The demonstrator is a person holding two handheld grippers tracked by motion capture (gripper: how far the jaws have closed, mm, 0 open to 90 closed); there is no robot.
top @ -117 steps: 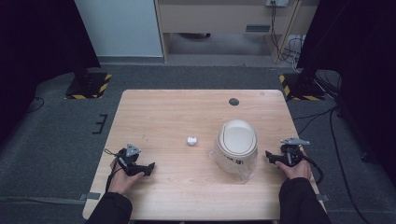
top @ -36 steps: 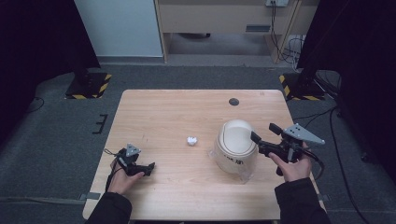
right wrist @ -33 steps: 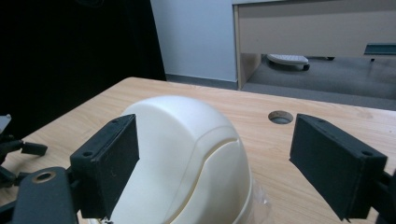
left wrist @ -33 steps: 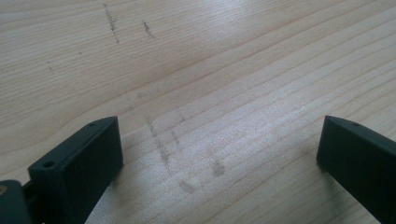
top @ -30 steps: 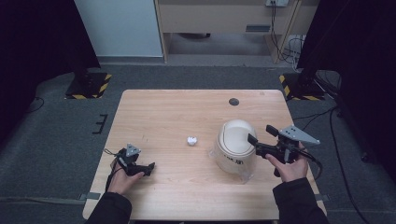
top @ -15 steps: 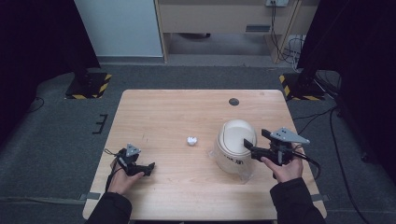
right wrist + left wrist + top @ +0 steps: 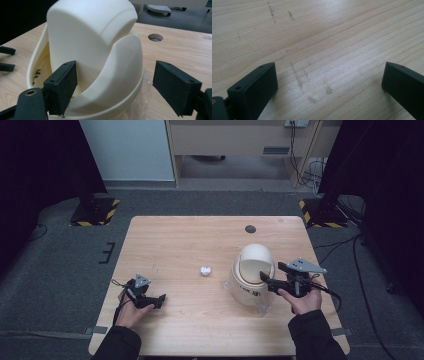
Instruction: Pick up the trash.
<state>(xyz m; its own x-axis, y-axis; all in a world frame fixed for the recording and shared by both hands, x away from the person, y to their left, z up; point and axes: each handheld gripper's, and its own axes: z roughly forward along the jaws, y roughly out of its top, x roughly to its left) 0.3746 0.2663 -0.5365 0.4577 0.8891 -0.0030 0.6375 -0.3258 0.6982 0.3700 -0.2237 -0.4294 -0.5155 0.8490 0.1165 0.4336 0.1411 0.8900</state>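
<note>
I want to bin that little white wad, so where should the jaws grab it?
Take the crumpled white wad across its middle, coming straight down from above. It lies alone on the bare table, apart from the cream bin, and looks small, lumpy and probably squashable.

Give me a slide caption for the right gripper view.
Right gripper straddling the domed lid of a cream plastic swing-top bin on a wooden table.

Black sleeves are worn on both forearms. The left gripper (image 7: 159,299) and the right gripper (image 7: 263,281) are built of black parts with blocky, flat-faced jaws marked by small screw holes. Grey three-cornered plates and thin black cables are carried.
</note>
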